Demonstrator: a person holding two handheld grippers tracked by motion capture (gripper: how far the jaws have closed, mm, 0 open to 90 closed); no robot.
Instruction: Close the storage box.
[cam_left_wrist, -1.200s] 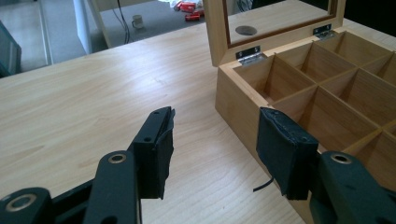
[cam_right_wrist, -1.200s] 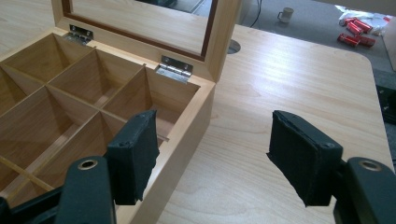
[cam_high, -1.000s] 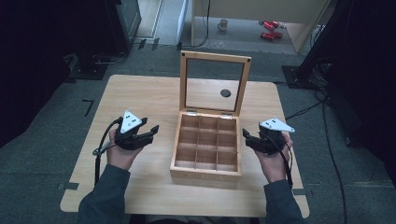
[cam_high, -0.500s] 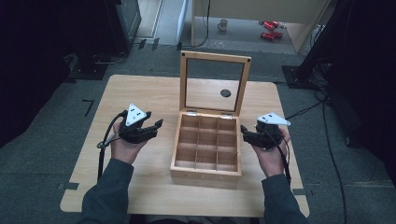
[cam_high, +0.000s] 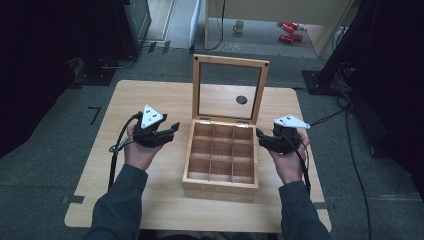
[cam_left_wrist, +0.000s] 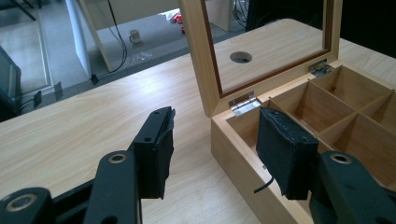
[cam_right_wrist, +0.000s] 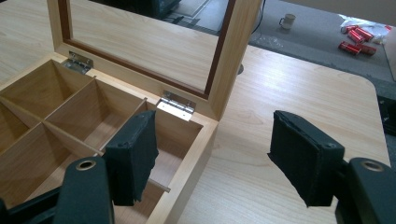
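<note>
Two grippers flank the wooden box (cam_high: 221, 157) standing mid-desk toward the near edge, lid (cam_high: 230, 90) upright on its rear hinges. Left gripper (cam_high: 170, 131) and right gripper (cam_high: 261, 136) each hover with jaws apart and empty, apparently straddling a side wall for a two-sided hold.

The high view is dim and soft, dark around the table (cam_high: 150, 100). Both gripper views are brighter and evenly lit; the near jaws blur slightly.
</note>
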